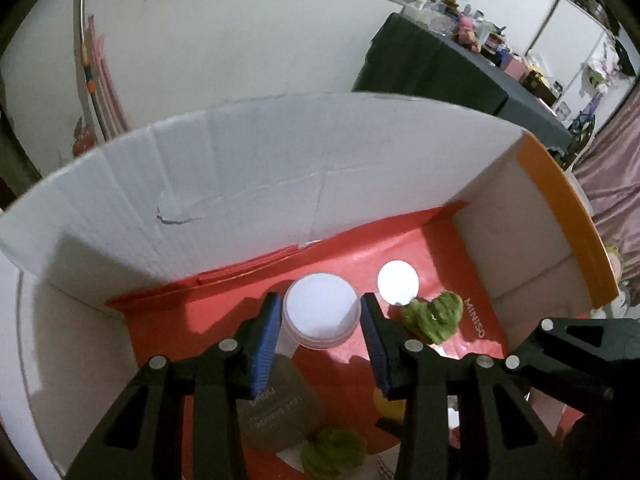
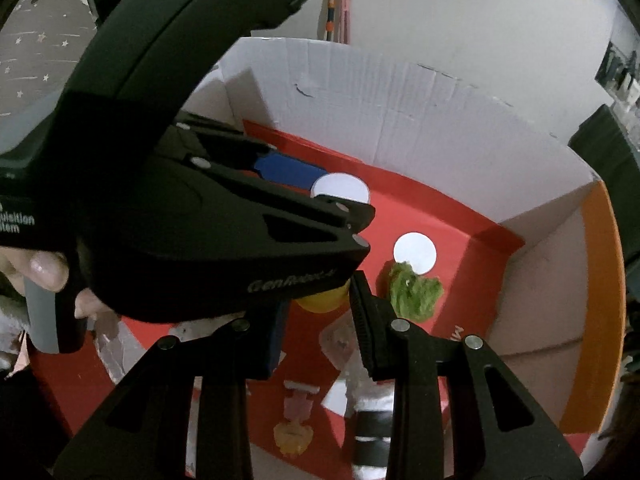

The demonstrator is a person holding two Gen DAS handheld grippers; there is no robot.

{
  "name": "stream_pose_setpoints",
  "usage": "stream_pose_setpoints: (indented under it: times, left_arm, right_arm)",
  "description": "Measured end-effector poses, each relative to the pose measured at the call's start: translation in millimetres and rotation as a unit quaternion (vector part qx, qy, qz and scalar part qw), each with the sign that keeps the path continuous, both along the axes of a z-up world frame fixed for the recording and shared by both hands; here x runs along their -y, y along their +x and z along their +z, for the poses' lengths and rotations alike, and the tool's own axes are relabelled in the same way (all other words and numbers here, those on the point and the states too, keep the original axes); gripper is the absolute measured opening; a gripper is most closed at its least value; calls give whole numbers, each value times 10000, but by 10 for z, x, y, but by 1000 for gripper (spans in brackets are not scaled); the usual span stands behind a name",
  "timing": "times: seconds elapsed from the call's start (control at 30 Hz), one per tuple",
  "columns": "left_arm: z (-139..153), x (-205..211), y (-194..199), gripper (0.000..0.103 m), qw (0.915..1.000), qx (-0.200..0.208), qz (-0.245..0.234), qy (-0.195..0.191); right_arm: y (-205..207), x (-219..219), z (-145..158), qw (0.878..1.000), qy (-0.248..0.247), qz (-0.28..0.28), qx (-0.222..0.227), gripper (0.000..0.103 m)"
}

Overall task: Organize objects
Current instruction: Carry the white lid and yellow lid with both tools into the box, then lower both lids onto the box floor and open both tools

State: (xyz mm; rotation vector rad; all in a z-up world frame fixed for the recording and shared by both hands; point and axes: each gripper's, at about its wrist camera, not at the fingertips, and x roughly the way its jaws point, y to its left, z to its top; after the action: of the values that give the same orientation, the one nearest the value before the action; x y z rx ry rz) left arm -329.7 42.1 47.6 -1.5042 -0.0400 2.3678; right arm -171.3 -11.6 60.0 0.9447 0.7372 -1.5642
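Note:
My left gripper (image 1: pixel 320 316) is inside a white cardboard box (image 1: pixel 248 184) lined with red paper (image 1: pixel 400 248). Its blue-padded jaws stand either side of a white-capped bottle (image 1: pixel 320 312) with a grey body; whether they touch it is unclear. A second white cap (image 1: pixel 398 282) and a green fuzzy toy (image 1: pixel 434 316) lie to the right. Another green toy (image 1: pixel 332 452) lies near the bottom. My right gripper (image 2: pixel 316 316) hovers over a yellow object (image 2: pixel 324 300), partly hidden by the left gripper (image 2: pixel 224 232). The green toy (image 2: pixel 414 290) and caps (image 2: pixel 414 254) show there too.
The box has an orange right flap (image 1: pixel 560 216). Small figures (image 2: pixel 296 420) and a black-and-white striped item (image 2: pixel 372 436) lie on the red paper near the front. A dark cluttered table (image 1: pixel 460 64) stands behind the box.

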Motion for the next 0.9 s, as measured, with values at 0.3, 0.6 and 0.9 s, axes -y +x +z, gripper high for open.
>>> stream_pose_setpoints:
  times: [0.3, 0.6, 0.9]
  left_arm:
    - [-78, 17, -11, 43, 9998, 154, 55, -111]
    - [-83, 110, -3, 43, 9997, 243, 100, -20]
    - [-68, 121, -11, 43, 9993, 332, 124, 75]
  right_arm:
    - [-134, 199, -141, 9990, 406, 20, 165, 29]
    - [-184, 223, -173, 9985, 478, 127, 235, 29]
    - [-251, 126, -178, 9983, 481, 134, 294, 29]
